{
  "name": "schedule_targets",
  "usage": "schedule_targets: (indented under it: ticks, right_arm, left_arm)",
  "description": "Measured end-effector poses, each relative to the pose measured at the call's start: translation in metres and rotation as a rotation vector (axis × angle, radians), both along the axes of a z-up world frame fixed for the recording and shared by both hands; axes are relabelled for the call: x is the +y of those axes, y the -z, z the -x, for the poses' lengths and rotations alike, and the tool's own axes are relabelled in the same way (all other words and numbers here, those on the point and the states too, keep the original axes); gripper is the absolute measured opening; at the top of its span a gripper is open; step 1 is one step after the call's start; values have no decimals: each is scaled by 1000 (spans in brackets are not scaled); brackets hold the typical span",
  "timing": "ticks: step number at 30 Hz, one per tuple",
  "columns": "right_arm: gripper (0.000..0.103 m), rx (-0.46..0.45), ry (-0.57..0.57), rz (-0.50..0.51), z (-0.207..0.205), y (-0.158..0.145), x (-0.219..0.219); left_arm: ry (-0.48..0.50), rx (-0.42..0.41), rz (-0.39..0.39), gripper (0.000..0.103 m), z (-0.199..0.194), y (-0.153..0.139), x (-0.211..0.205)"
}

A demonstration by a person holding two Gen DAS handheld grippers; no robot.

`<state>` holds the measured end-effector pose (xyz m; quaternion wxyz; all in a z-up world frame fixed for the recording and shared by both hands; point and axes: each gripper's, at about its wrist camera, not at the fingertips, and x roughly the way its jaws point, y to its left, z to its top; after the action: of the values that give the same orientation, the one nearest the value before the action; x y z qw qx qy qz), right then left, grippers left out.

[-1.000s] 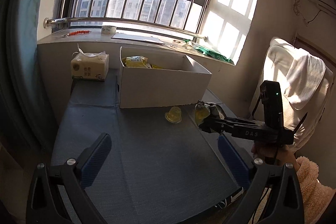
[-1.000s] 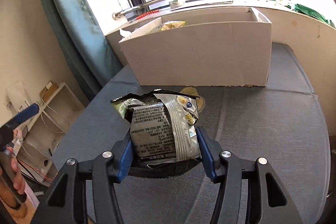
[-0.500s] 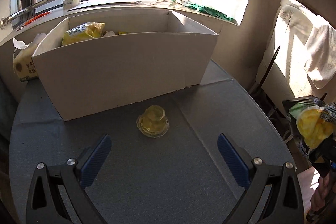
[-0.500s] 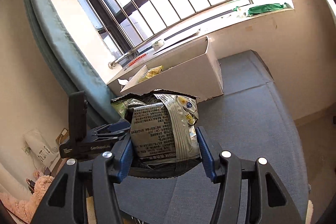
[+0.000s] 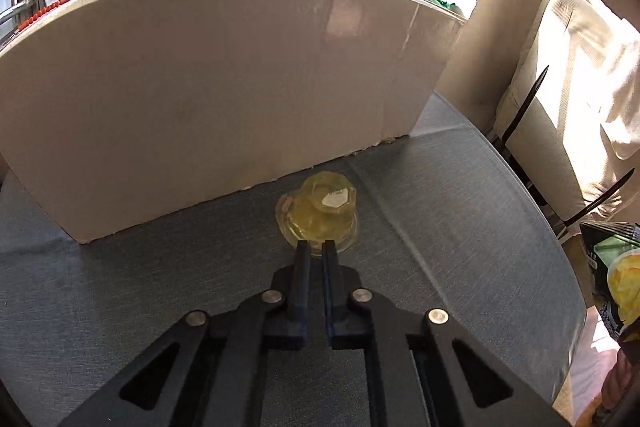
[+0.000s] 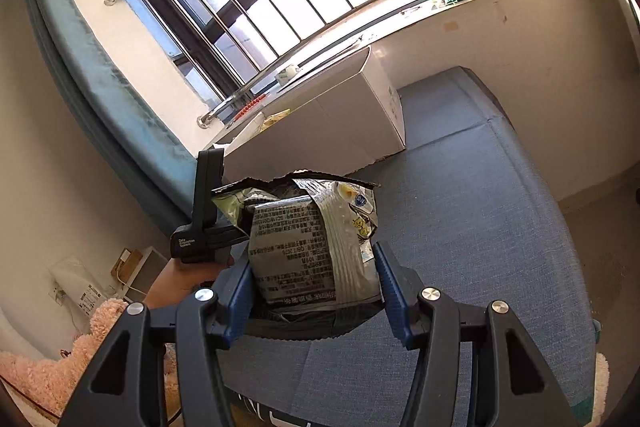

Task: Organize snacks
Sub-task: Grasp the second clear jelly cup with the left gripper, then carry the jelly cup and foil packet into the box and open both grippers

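Left gripper [image 5: 316, 247]: jaws nearly together, only a thin gap between the 2 fingers. Tips sit at the near rim of the jelly cup [image 5: 320, 213]; rim appears pinched between them, but contact is hard to confirm from this angle. Cup is clear yellow, standing on the blue tabletop [image 5: 460, 211] directly ahead of the tips. Just beyond the cup, the white box [image 5: 224, 87] fills the view; its near wall faces the gripper. Cup and wall are close but apart.

Right gripper [image 6: 314, 281]: jaws partly open, clamped on the chip bag [image 6: 308, 247] from both sides. Bag stands upright between the blue pads [image 6: 386, 279], printed back toward the camera, torn top edge up. It is held above the tabletop [image 6: 480, 227], near its front edge.

From the right gripper, the box [image 6: 340, 123] lies ahead and slightly left, with yellow packets visible inside at its far left end. The left gripper's body [image 6: 204, 211] shows to the left behind the bag, with the holding hand [image 6: 180, 281] below it.

In the left view the bag [image 5: 616, 267] appears at the far right edge, beside a cream chair [image 5: 580, 87].
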<state>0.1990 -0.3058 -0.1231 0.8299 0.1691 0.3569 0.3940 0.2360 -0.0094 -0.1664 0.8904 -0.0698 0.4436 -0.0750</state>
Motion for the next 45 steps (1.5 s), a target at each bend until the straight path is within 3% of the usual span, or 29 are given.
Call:
schedule_targets:
  ticks: [2,4,6,14,15,17,18,27,32,39,45]
  right_arm:
    - [60,5,-2,2,-1,2,3]
    - [60,13,-6,-4,-2,4,6]
    - [60,14,-13,-4,-2,4,10]
    - [60,22,-9,6,1,5,10]
    - [60,23,-5,8,2,5,9]
    - [60,29,-2,7,1,6,7]
    - [60,31,-1,8,1,7,7]
    - [60,44,-10,13,0,11,13]
    - [60,13,-18,7,-9,-1,21]
    - [60,-107,-52,-27,-54,-65,60]
    - [60,-149,-40,-2,-128,-114,114]
  left_arm:
    - [-9,-13,-7,17,4,-5,1]
    - [-9,-24,2,78,7,-9,0]
    - [-17,-66,-7,96,8,-14,-2]
    - [-13,-31,7,96,-19,-11,-6]
    - [-6,-34,13,92,-19,-10,-6]
    - [26,-27,12,51,-22,-7,-9]
    - [27,-23,-10,37,-23,-6,-10]
    - [63,-115,9,37,3,-21,-5]
    - [24,-249,61,37,44,-67,13]
    - [-38,-411,100,37,60,-150,53]
    - [-102,-423,84,37,19,-179,77]
